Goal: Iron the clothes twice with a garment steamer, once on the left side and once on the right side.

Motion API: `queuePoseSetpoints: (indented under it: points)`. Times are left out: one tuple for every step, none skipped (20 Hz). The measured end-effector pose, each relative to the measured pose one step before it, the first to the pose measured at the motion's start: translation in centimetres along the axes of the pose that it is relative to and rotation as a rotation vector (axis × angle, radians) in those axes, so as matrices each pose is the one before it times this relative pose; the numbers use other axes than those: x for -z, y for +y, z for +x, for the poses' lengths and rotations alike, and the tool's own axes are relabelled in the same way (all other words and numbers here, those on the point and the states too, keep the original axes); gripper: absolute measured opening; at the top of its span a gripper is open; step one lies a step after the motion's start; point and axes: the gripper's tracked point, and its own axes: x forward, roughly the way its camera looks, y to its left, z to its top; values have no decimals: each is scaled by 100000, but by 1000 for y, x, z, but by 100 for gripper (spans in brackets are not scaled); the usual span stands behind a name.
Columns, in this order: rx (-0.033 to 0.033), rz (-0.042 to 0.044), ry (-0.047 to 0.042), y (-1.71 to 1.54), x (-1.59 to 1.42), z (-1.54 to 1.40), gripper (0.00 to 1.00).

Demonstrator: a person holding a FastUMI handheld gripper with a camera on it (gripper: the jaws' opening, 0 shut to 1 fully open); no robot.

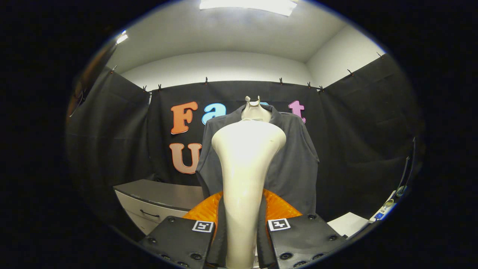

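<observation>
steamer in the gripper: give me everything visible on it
The garment steamer is cream-white, smooth plastic by its look: a slim handle widening to a broad rounded head. It stands upright between the fingers of the gripper, which press both sides of the handle. The head points at the dark shirt hanging beyond; contact cannot be told.

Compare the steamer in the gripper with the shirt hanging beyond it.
The steamer is pale cream and looks smooth and hard; the shirt is dark grey cloth.
The steamer stands between the fingers of the gripper, which press on its handle; the shirt hangs on a form beyond the fingers, apart from the steamer's head.
The steamer narrows toward its handle; the shirt spreads wide.
Both stand upright.
</observation>
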Motion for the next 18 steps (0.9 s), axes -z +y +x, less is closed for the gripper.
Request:
queuePoseSetpoints:
  points:
    - [47,255,20,-33,144,5,39]
    - [86,307,86,-8,19,-10,39]
    - [-161,205,311,36,116,-3,39]
    - [-53,100,198,5,35,118,39]
    - [16,95,169,-46,114,65,39]
    - [-95,137,247,47,6,23,39]
    - [-20,86,-76,33,-21,71,39]
    - [14,-2,-97,31,-27,-92,39]
    - [-84,-135,81,46,1,-45,39]
    - [-55,-204,45,33,-7,-9,39]
    - [-110,-254,-66,55,-20,63,39]
    - [-105,-212,-144,14,-128,-63,39]
    - [-185,-192,-147,94,-17,-83,39]
    - [-116,-94,-182,59,-79,20,39]
    - [-25,-100,-34,27,-47,-38,39]
    - [53,-56,21,-2,67,-114,39]
    - [141,46,-37,-17,-26,20,39]
    - [90,313,2,14,-13,-13,39]
